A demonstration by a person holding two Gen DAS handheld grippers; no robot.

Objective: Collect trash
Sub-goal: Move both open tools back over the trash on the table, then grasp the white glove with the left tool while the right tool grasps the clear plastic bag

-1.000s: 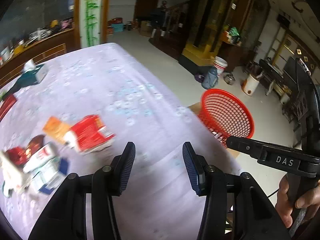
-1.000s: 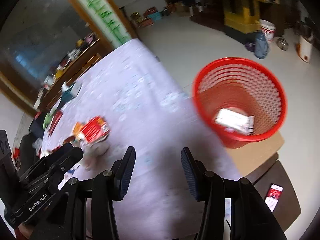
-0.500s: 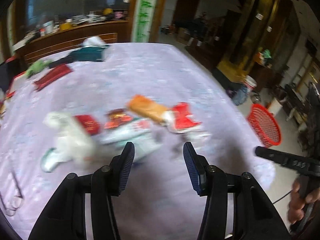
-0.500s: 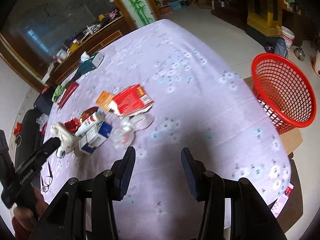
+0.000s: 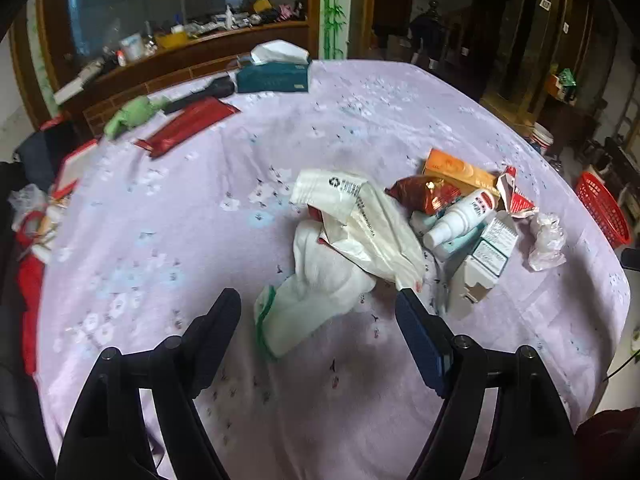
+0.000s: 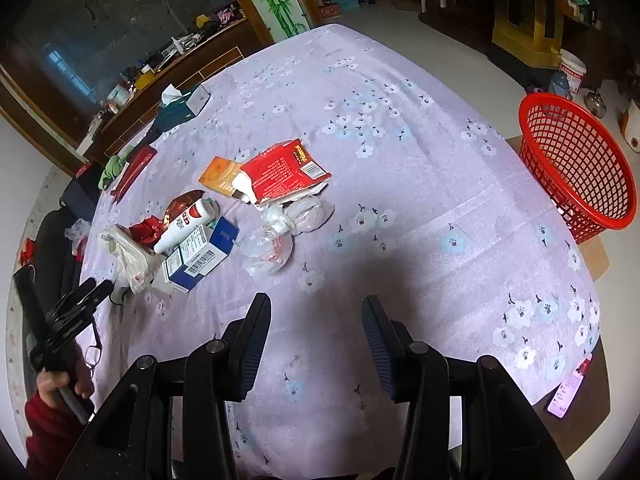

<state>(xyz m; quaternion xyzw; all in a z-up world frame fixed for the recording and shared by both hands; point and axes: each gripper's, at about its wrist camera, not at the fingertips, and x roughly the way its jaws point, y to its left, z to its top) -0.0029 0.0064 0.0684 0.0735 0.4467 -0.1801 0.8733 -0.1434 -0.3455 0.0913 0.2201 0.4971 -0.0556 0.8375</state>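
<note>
A heap of trash lies on the lilac flowered tablecloth [image 5: 200, 208]. A crumpled white bag [image 5: 344, 240] lies just ahead of my open left gripper [image 5: 318, 308], partly between its fingers. Right of the bag are a brown wrapper [image 5: 428, 194], a white bottle [image 5: 460, 220], a blue and white box [image 5: 486, 256], an orange box [image 5: 456, 168] and clear plastic [image 5: 546, 240]. My right gripper [image 6: 316, 316] hangs open and empty over bare cloth, short of the red carton [image 6: 286, 172] and clear plastic [image 6: 280, 236]. The red mesh basket [image 6: 580, 168] stands off the table's right edge.
At the far end lie a teal tissue box [image 5: 276, 74], a green cloth [image 5: 132, 114] and a red packet [image 5: 188, 126]. Glasses [image 6: 94, 350] lie near the hand holding the left gripper. A phone [image 6: 568, 394] rests on a low brown surface at lower right.
The left gripper has swung left from the basket side to the trash heap and opened wider around the white bag. The right gripper has pulled back from the basket over the table.
</note>
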